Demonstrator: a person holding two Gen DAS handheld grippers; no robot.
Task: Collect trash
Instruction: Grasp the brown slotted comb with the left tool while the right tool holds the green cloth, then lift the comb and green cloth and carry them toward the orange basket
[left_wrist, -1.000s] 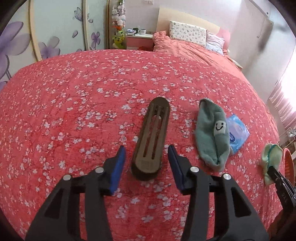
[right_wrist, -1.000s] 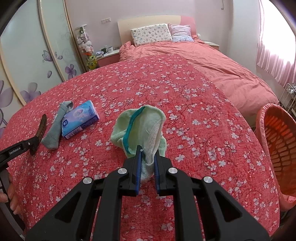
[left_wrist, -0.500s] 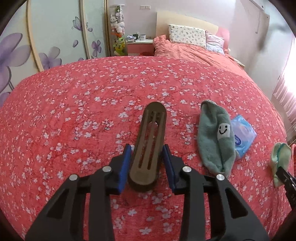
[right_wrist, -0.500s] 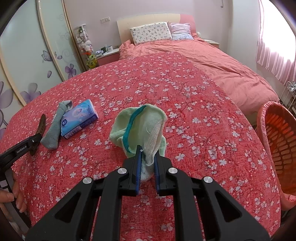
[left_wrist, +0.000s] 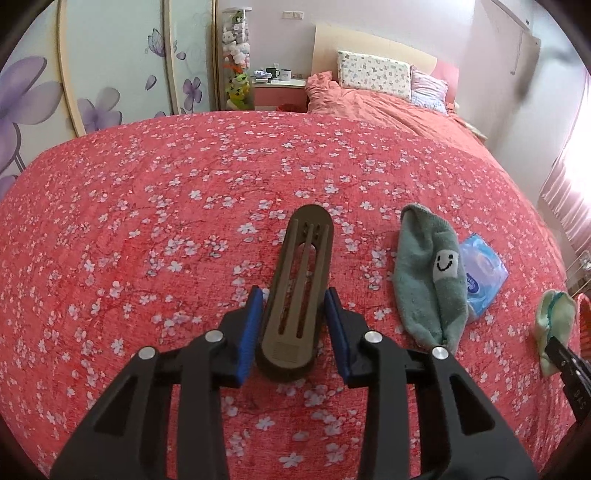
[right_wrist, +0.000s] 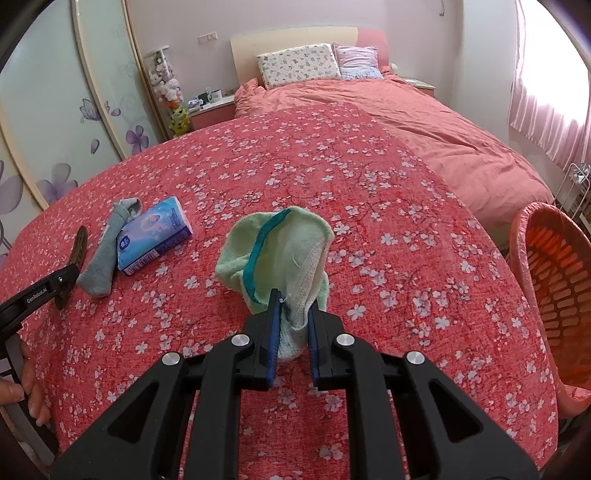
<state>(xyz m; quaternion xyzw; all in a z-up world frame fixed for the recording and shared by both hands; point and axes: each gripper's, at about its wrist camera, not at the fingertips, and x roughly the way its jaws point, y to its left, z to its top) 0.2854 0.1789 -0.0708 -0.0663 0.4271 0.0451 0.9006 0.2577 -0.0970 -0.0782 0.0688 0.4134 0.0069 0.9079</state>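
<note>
The left tool (left_wrist: 294, 325) is closed on a brown slotted hair clip (left_wrist: 300, 284) lying on the red flowered bedspread (left_wrist: 147, 206). The right tool (right_wrist: 291, 328) is clamped narrowly on a pale green sock (right_wrist: 284, 247), crumpled, teal-trimmed, lying mid-bedspread.

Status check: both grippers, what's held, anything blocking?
Left gripper shut on brown clip. Right gripper shut on light green sock. Orange basket right, path clear.

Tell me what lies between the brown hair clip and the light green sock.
The grey-green smiley sock and the blue tissue pack, seen in the left wrist view between clip and light green sock.
</note>
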